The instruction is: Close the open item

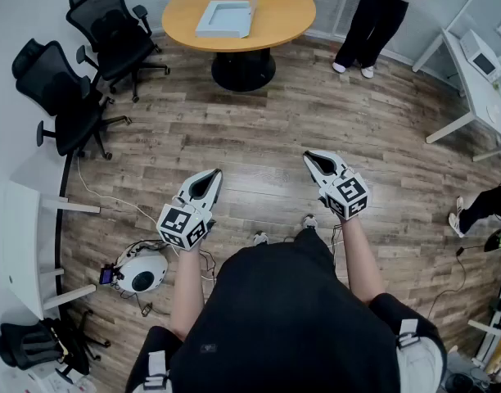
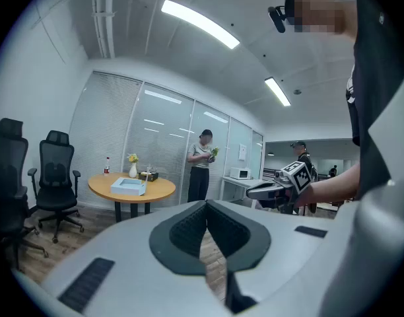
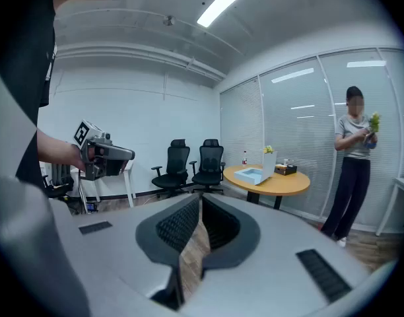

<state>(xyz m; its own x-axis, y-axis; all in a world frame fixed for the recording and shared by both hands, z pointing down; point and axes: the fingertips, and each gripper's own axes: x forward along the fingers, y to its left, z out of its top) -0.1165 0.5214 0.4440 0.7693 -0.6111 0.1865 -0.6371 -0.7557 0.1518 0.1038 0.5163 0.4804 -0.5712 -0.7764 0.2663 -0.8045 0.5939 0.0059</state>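
The open item is a pale blue laptop (image 1: 226, 16) with its lid raised, lying on the round wooden table (image 1: 287, 15) far ahead of me. It also shows small in the left gripper view as the laptop (image 2: 129, 186) and in the right gripper view as the laptop (image 3: 258, 172). My left gripper (image 1: 211, 177) and right gripper (image 1: 313, 158) hover side by side over the wooden floor, well short of the table. Both are shut with nothing between the jaws. The left gripper (image 2: 206, 205) and the right gripper (image 3: 201, 201) each point toward the table.
Two black office chairs (image 1: 103, 23) stand left of the table. A person in black trousers (image 1: 369, 23) stands behind it on the right. A white desk (image 1: 480, 80) with a microwave is at the far right. A white round device (image 1: 142, 273) with cables lies on the floor at my left.
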